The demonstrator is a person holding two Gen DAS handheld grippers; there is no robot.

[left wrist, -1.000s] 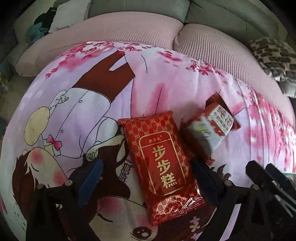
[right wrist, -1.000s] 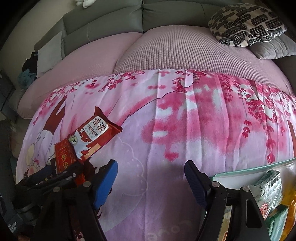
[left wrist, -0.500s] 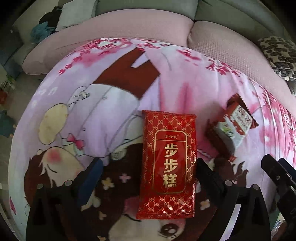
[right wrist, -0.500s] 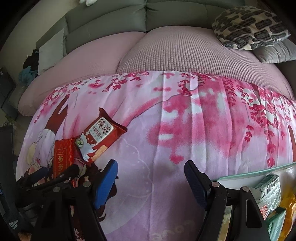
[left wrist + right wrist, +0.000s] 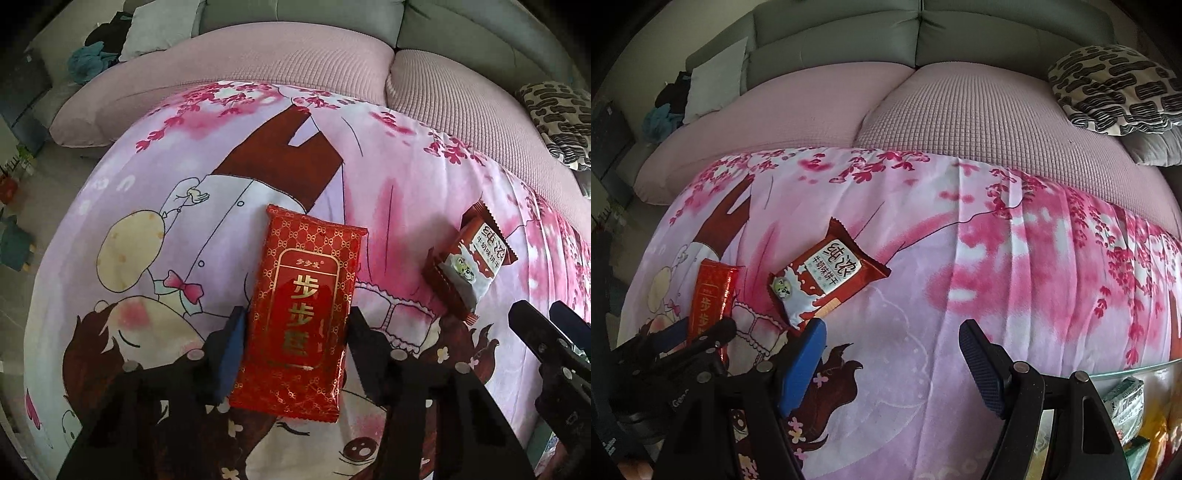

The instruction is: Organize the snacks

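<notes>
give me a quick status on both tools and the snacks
Left tool closing on the red snack pack, pads at its sides. Right tool open, empty. Brown biscuit packet loose on the blanket. Nothing in the way.

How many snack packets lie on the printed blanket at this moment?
2. The red packet sits between the closing left gripper jaws; the brown biscuit packet lies beside it, just beyond the right gripper. More packets fill the bin at the right edge, partly hidden.
</notes>
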